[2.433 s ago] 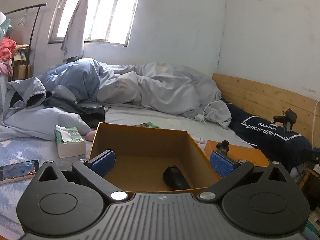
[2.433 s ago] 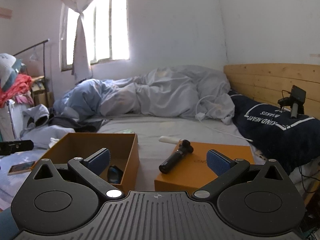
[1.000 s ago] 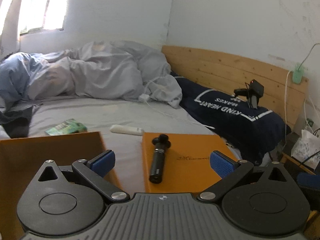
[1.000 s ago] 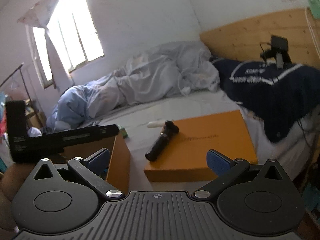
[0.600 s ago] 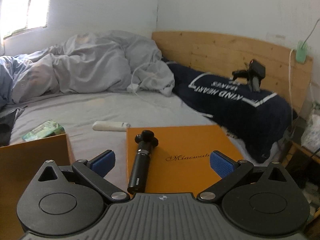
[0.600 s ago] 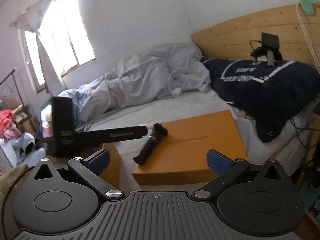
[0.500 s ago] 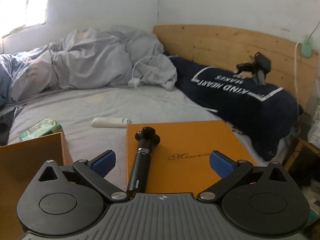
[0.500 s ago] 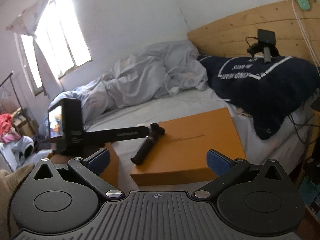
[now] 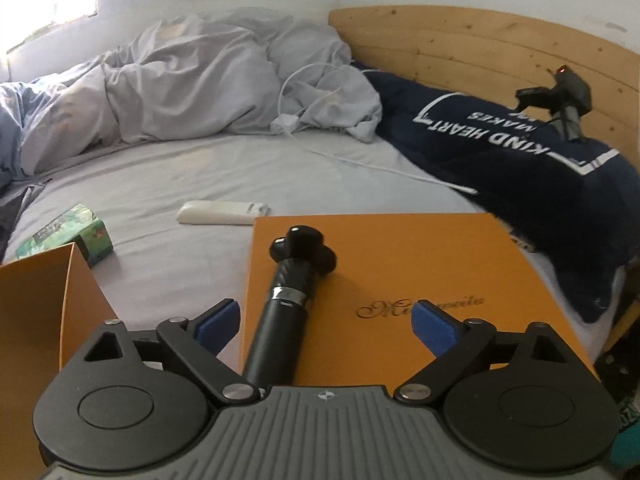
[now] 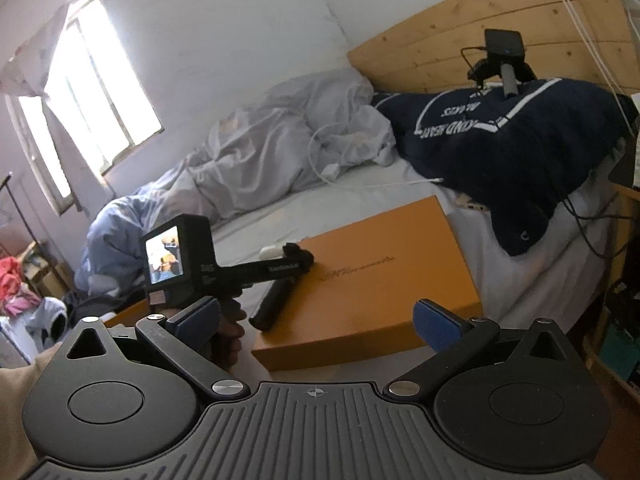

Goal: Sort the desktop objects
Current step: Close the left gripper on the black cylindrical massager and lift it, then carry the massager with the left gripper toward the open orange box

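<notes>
At the far left of the left wrist view stands a corner of the open orange box (image 9: 44, 304), on the grey bed sheet (image 9: 168, 184). Just behind it lies a small green carton (image 9: 66, 234), and further right a white remote (image 9: 222, 213) rests on the sheet, close to the back edge of the flat orange lid (image 9: 420, 264).

The left gripper (image 9: 324, 320) points forward and downward over the lid's near left part. Its jaws have just been closing a little, yet they stand wide apart, and the blue pads (image 9: 218, 322) press on nothing. Between them lies the black handle (image 9: 286, 316), a slim tripod-like grip with a knobbed head. It lies on the lid's left edge, head away from the camera, nearer the left pad but clear of both.

In the right wrist view, the left tool's camera and screen (image 10: 176, 256) appear at the left, carried on a black bar that reaches toward the handle (image 10: 276, 304). A hand (image 10: 230, 336) grips below it, with a beige sleeve (image 10: 16, 376) at the frame's edge.

The right gripper (image 10: 316, 318) hovers lower and nearer, rolled to one side, aimed at the lid (image 10: 384, 280). It is spread wide and holds nothing.

Right of the lid lies a dark navy blanket (image 10: 520, 152) against the wooden headboard (image 10: 440, 40).
</notes>
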`<state>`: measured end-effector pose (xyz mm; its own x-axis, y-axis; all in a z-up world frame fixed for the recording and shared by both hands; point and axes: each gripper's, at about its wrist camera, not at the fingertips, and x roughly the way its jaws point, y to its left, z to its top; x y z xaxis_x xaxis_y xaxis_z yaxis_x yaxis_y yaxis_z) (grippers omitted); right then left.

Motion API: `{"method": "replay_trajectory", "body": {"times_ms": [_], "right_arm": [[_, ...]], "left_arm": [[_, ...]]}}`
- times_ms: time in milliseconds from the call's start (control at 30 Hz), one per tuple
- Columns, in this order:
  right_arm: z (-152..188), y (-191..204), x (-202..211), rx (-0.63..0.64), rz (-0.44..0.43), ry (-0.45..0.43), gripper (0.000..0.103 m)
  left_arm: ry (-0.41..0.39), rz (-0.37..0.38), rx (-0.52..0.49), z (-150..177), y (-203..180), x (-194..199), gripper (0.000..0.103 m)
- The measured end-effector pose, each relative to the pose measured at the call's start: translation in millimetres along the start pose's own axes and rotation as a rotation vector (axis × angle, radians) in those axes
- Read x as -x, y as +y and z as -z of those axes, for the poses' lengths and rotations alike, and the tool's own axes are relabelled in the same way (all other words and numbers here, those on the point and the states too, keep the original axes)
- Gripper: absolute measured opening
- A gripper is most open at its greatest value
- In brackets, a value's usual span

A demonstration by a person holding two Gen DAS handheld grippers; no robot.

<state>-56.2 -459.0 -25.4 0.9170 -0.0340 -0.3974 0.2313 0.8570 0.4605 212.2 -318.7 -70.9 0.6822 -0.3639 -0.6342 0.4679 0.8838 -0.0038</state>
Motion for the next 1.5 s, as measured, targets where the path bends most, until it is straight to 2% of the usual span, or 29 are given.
{"method": "replay_trajectory", "body": {"times_ms": [267,300,567,667,1200,1500], "right_arm": [[-3,-5,-1,-0.033,-0.02,0.018,0.103],[-3,-5,-1,-0.034,-0.02,0.018,0.103],[-4,-9,-3,-0.06,-0.022,0.026,0.103],[-4,-8,-1,-0.062,-0.023,0.028,0.103],[-2,-5,1,-0.078,-0.03,0.034,0.103],[-2,-7,0,-0.088,-0.034,0.041,0.103]], "left_arm": [[0.075,-0.031,-0.022,3,5,-18,0.077],[0.08,-0.03,-0.02,3,5,-20,0.072],[0.114,-0.042,-0.048,4,7,-28,0.048],[0.129,-0.05,-0.056,5,8,-31,0.034],[0.122,-0.076,-0.089,7,2,-35,0.034],[0.106,-0.07,-0.072,10,0,-30,0.034]]}}
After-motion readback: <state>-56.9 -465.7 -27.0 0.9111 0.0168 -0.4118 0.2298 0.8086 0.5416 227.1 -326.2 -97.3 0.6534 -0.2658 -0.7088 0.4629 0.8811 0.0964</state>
